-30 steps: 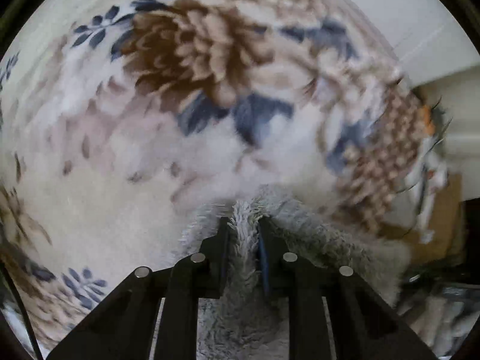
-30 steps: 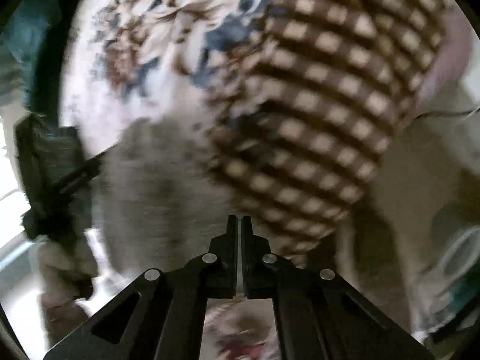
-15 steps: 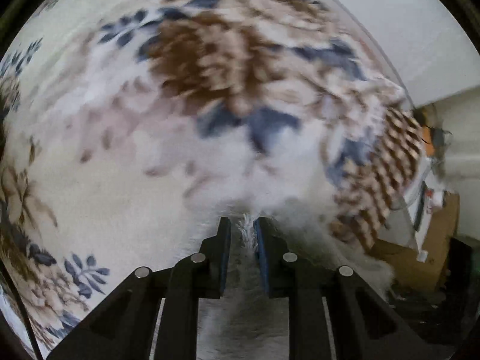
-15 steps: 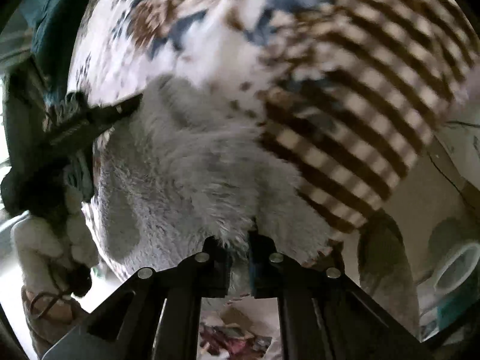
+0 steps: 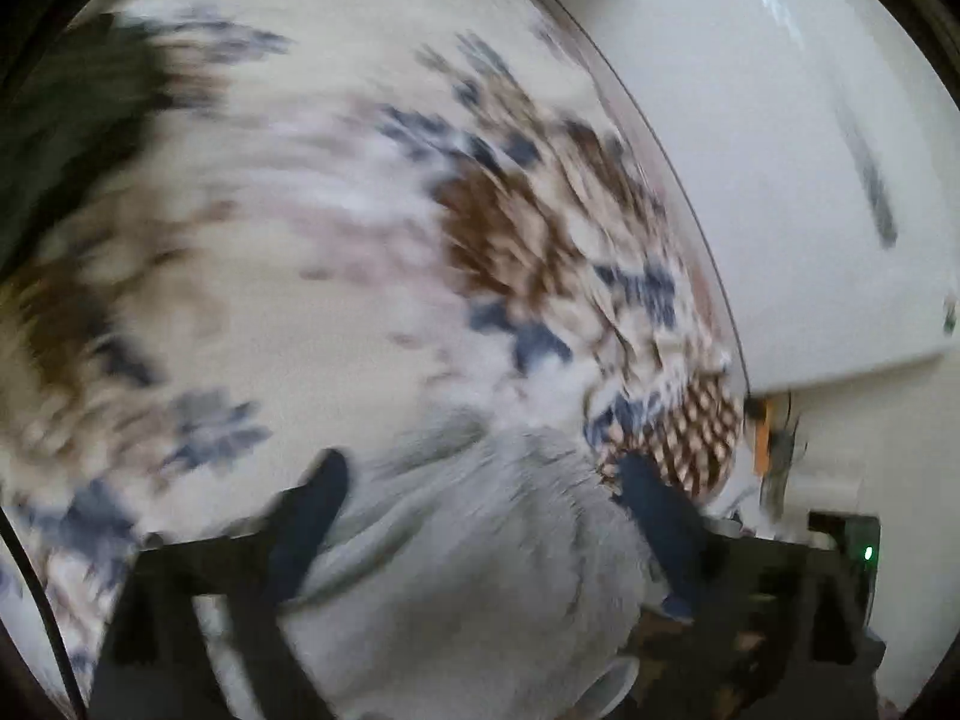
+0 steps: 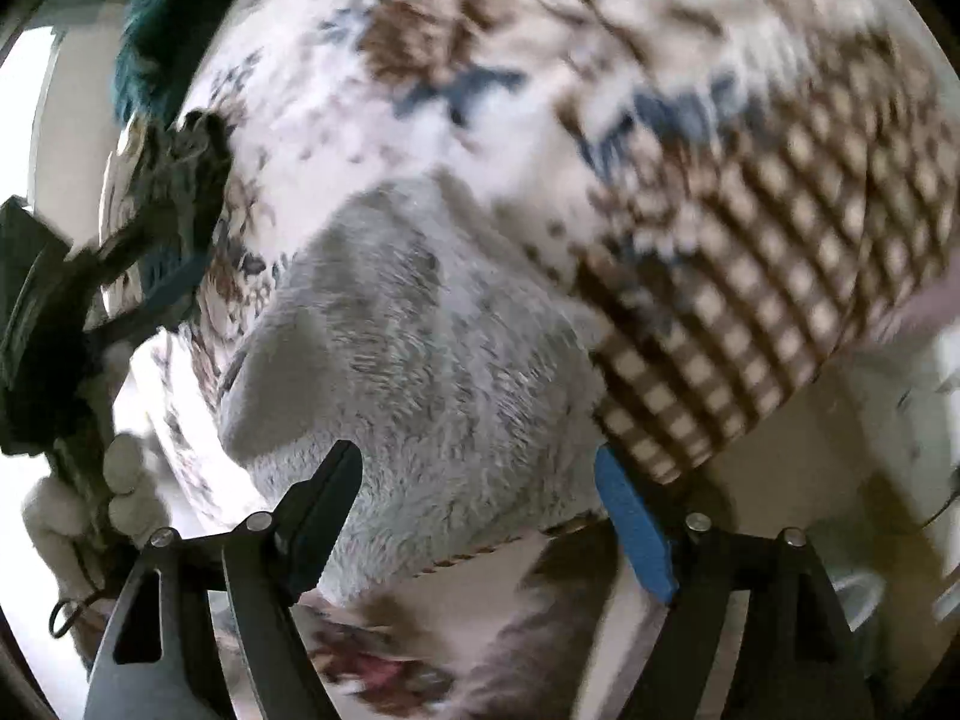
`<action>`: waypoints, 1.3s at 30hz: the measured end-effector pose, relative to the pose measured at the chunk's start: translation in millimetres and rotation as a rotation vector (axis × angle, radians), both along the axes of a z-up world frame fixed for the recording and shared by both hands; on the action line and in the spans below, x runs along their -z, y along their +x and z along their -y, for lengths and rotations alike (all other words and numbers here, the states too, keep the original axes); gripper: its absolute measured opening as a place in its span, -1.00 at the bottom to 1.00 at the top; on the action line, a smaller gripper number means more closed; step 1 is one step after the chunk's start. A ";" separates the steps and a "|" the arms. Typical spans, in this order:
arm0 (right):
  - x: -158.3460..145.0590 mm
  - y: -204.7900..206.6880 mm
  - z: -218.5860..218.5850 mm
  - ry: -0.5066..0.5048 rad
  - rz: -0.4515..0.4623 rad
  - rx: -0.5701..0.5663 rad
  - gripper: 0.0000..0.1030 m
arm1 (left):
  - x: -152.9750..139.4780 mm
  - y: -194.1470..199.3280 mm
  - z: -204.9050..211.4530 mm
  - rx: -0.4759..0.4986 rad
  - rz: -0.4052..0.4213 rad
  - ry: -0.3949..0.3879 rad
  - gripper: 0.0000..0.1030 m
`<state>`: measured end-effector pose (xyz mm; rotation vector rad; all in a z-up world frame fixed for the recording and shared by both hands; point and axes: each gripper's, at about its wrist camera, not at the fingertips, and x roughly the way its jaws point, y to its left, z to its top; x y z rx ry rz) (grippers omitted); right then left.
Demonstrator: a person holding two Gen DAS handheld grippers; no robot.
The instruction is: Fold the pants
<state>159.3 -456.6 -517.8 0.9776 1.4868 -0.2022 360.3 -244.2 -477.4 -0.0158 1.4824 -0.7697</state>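
Note:
Fluffy grey pants lie folded in a heap on a floral blanket, near its checked border. In the left wrist view the same pants fill the bottom middle, blurred by motion. My left gripper hangs above them, its jaws opening wide and touching no cloth. My right gripper is also opening, its fingers spread above the pants' near edge without pressing on them. At the left of the right wrist view a gloved hand holds the other gripper.
The blanket covers a bed with a brown-and-cream checked border toward its edge. A white wall rises at the right. Dark teal cloth lies at the far left. Floor and cluttered items show beyond the bed's edge.
Both grippers were shut on the grey pants and have let go, jaws spreading wide. Both have lifted away, and the pants now lie in a heap on the blanket.

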 end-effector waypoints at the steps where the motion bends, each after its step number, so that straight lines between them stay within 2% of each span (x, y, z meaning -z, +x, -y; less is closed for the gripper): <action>1: -11.4 6.7 -1.5 -0.030 0.004 -0.023 0.60 | -8.4 0.0 -27.6 -0.057 0.016 0.012 0.87; 3: -28.7 28.8 -8.6 -0.047 0.039 -0.053 0.60 | -14.2 -0.7 -69.2 -0.140 0.036 0.039 0.88; 6: -40.7 69.8 -29.1 -0.047 0.082 -0.146 0.60 | -2.7 -2.9 -130.6 -0.296 -0.006 0.086 0.88; 9: -30.6 115.5 -64.0 -0.060 0.079 -0.230 0.60 | 30.5 -8.8 -181.9 -0.458 -0.098 0.106 0.88; 13: -7.1 159.7 -103.8 -0.050 0.069 -0.289 0.60 | 82.2 -14.4 -226.5 -0.644 -0.248 0.064 0.87; 14: 1.3 168.7 -116.1 -0.076 0.065 -0.331 0.60 | 89.4 -16.0 -229.6 -0.656 -0.258 0.064 0.88; 17: 37.4 168.0 -139.2 -0.250 -0.071 -0.471 0.60 | 107.2 -15.5 -228.5 -0.661 -0.260 0.075 0.88; 19: 64.5 154.4 -135.3 -0.245 -0.169 -0.491 0.60 | 112.8 -11.6 -226.1 -0.654 -0.272 0.072 0.88; 20: 68.9 148.9 -131.6 -0.227 -0.185 -0.479 0.60 | 112.6 -10.0 -224.0 -0.645 -0.276 0.058 0.88; 23: 55.8 147.1 -125.0 -0.198 -0.174 -0.454 0.60 | 104.4 -6.7 -218.6 -0.609 -0.246 0.055 0.88; 25: 35.3 153.5 -123.7 -0.183 -0.116 -0.446 0.60 | 95.5 -10.2 -219.3 -0.614 -0.226 0.040 0.88; 27: 9.8 166.8 -131.1 -0.190 -0.044 -0.487 0.60 | 85.8 -19.4 -222.1 -0.626 -0.199 0.040 0.88; 28: -2.0 175.5 -138.6 -0.189 -0.011 -0.524 0.60 | 77.4 -28.5 -224.8 -0.628 -0.161 0.056 0.88; 30: -18.9 197.3 -163.6 -0.197 0.022 -0.639 0.60 | 65.5 -44.7 -225.8 -0.619 -0.094 0.094 0.88; 31: -28.2 212.4 -189.2 -0.216 0.046 -0.754 0.60 | 60.9 -56.1 -224.9 -0.608 -0.060 0.103 0.87; 33: -32.1 231.3 -221.6 -0.251 0.058 -0.899 0.60 | 61.6 -71.2 -218.6 -0.581 -0.034 0.109 0.87; 35: -26.7 252.0 -264.9 -0.240 0.046 -1.077 0.60 | 73.2 -85.3 -210.9 -0.562 -0.063 0.077 0.87; 37: -15.6 262.2 -302.9 -0.219 0.030 -1.203 0.59 | 86.8 -95.3 -207.2 -0.589 -0.126 -0.020 0.87; 38: -10.1 265.0 -319.8 -0.219 0.021 -1.264 0.56 | 92.7 -100.1 -206.3 -0.609 -0.147 -0.059 0.84; 39: -2.5 268.2 -337.0 -0.229 0.015 -1.330 0.45 | 98.7 -104.9 -208.1 -0.644 -0.169 -0.105 0.71</action>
